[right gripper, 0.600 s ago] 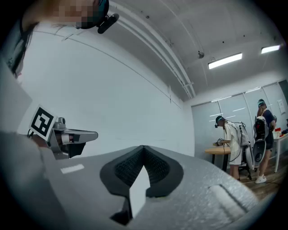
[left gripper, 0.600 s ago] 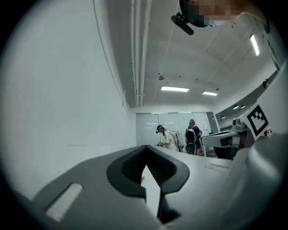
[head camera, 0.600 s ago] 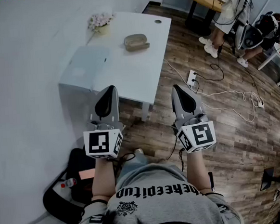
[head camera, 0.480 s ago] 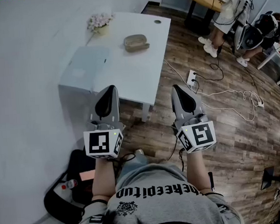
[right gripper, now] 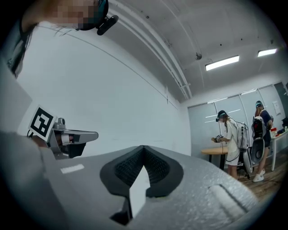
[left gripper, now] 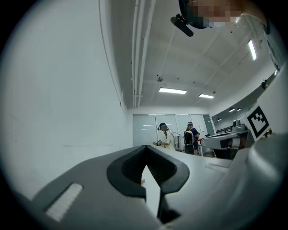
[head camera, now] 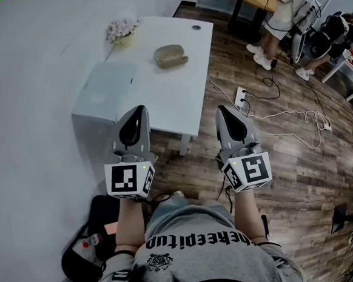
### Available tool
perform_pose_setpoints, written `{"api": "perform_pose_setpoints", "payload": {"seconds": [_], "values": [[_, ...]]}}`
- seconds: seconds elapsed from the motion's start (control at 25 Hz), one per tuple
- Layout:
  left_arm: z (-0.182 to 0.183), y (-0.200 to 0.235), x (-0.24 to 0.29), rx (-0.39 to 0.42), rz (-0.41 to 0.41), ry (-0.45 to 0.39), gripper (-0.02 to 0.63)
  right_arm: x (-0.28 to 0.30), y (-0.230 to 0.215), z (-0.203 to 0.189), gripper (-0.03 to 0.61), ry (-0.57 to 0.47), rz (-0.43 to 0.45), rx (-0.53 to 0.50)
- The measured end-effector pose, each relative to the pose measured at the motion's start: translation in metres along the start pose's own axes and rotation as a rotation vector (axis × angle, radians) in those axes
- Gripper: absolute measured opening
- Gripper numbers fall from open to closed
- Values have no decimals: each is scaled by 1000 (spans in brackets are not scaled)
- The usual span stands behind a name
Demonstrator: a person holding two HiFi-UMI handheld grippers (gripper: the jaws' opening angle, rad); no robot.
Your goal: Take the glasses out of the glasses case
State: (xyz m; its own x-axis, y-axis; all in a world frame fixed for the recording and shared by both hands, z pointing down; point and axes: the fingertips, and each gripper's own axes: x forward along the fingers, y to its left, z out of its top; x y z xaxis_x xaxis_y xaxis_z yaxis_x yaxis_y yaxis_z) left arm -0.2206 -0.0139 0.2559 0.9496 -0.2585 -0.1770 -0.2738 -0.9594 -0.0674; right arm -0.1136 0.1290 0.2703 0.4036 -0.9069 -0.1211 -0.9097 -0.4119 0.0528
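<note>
Glasses case (head camera: pixel 171 55): on the white counter (head camera: pixel 182 91), towards its far side and well ahead of both grippers. Lid looks shut, though at this range I can't be sure. Nothing is near it, so I judge the task has not started.

- Far left: dark bag (head camera: pixel 82 254) on the floor by the wall, out of the way.
- Flowers (head camera: pixel 121 30) at the counter's far left corner, leaving the middle free for work.
- Left gripper (head camera: pixel 139 111): jaws together, nothing between them. Held about level over the counter's near edge, probably a carry posture on approach.
- Right gripper (head camera: pixel 224 110): also closed and empty, over the floor just beside the counter.
- Power strip (head camera: pixel 241 96) on the floor to the right, with its cable trailing away.

Writing: both grippers' cubes carry black-and-white square markers with no letters. The sweatshirt print (head camera: pixel 199 241) partly reads "keepitup". The case shows no brand that I can read.
</note>
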Motion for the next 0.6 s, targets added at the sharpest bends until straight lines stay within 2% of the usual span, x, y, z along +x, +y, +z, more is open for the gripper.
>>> {"api": "perform_pose_setpoints", "payload": {"seconds": [0.36,0.6], "values": [[-6,3,20,-18,-41,-17,20,14,-6,-3,3,3,0,24],[-8,6,35,-21,-28,-6,20,28,-18,-1,3,1,14,14]]}}
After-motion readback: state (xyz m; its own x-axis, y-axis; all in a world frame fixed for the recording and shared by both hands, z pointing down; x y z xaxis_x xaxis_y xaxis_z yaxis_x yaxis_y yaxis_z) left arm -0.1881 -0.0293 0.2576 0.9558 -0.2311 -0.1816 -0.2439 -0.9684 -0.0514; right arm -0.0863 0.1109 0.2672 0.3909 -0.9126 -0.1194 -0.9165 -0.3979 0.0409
